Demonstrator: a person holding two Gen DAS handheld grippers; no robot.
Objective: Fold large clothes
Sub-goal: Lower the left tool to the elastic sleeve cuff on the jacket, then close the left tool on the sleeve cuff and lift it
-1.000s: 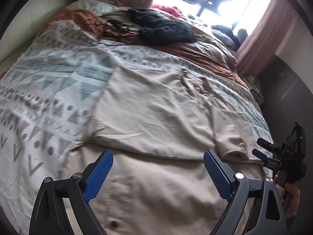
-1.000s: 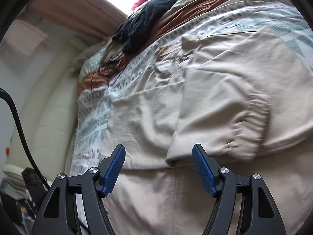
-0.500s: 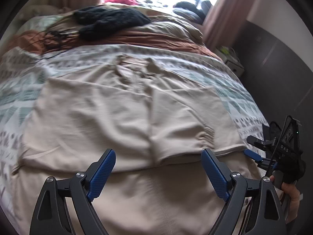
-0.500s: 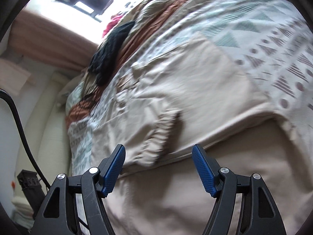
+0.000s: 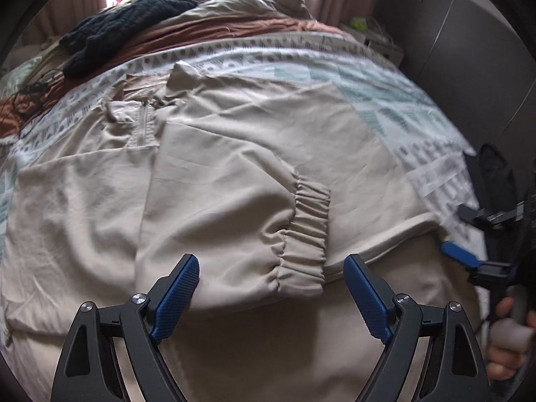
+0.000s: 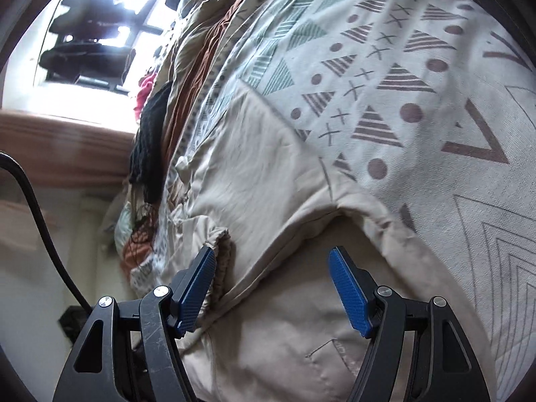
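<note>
A large beige jacket lies spread on the bed with both sleeves folded across its front. The elastic cuff of the upper sleeve lies just ahead of my left gripper, which is open and empty above the jacket's lower part. My right gripper is open and empty, low over the jacket's right side at the sleeve's folded edge. The right gripper also shows at the right edge of the left wrist view.
The bed has a patterned cover with triangles and dots. A black knitted garment and a brown blanket lie at the far end by the window. A dark wall stands right of the bed.
Both grippers have swung to the right across the jacket. The left view now centres on the elastic cuff; the right view shows the jacket's right edge and more patterned cover.
</note>
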